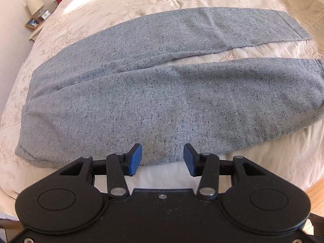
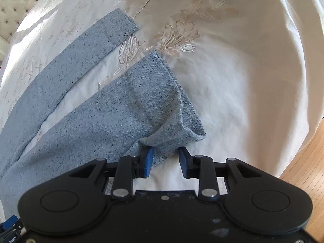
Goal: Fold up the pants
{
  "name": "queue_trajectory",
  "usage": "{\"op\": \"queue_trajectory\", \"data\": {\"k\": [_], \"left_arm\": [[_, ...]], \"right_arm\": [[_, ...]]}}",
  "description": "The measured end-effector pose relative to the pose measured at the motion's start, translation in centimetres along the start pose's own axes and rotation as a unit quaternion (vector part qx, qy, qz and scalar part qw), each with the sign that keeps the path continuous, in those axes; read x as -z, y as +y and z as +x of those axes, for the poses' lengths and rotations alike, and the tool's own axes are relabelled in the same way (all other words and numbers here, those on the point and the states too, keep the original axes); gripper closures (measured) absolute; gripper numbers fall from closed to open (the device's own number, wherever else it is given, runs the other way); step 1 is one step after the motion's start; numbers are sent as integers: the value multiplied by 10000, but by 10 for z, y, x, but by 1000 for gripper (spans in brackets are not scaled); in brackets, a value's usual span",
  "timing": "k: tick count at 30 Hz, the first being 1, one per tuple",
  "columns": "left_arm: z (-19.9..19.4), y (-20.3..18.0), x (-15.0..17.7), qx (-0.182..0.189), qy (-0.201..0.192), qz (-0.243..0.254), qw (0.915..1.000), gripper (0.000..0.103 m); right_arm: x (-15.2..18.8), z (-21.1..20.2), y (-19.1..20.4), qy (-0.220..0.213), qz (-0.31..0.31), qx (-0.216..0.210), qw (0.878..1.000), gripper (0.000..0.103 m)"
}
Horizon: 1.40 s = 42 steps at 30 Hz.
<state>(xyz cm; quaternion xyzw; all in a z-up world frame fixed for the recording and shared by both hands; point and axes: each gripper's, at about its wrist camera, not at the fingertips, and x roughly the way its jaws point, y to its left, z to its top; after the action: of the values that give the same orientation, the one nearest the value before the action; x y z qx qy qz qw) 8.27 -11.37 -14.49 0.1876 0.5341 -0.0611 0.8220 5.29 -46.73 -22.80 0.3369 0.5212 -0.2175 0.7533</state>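
The pants lie flat on the bed, spread across a cream bedspread stitched with flowers. From my left wrist view the waist end sits at the left and the two legs run off to the right, parted by a wedge of bare bedspread. The far leg lies flat and smooth. The near leg is broader and puffed a little.

My left gripper hovers at the near edge of the near leg, around the thigh. Its jaws stand wide apart and hold nothing; the blue pads are just over the cloth's edge, and I cannot tell if they touch it.

My right gripper is at the cuff of the near leg. The cuff's near corner is rumpled and raised, and a fold of it sits between my jaws. These jaws are also open, with a clear gap from cloth to the right pad; the left pad is against the fabric.

A lamp and a small frame stand on a nightstand at the far left. Wood floor shows past the bed's edge on the right.
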Motion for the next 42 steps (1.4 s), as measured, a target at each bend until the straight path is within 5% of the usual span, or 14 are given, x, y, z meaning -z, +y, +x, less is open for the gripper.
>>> {"op": "queue_trajectory", "data": {"k": [13, 18, 28, 42], "left_arm": [[0, 26, 10, -138, 89, -215, 9996, 50], [-1, 41, 14, -132, 147, -448, 9988, 50], [8, 90, 28, -340, 395, -1223, 9911, 49], [31, 209, 51, -322, 511, -2799, 9581, 48]], "right_arm": [[-5, 13, -8, 72, 708, -71, 9974, 65], [-5, -3, -11, -116, 679, -398, 9968, 89], [7, -52, -5, -372, 255, -216, 9987, 93], [9, -53, 17, -313, 91, 284, 9991, 94]]}}
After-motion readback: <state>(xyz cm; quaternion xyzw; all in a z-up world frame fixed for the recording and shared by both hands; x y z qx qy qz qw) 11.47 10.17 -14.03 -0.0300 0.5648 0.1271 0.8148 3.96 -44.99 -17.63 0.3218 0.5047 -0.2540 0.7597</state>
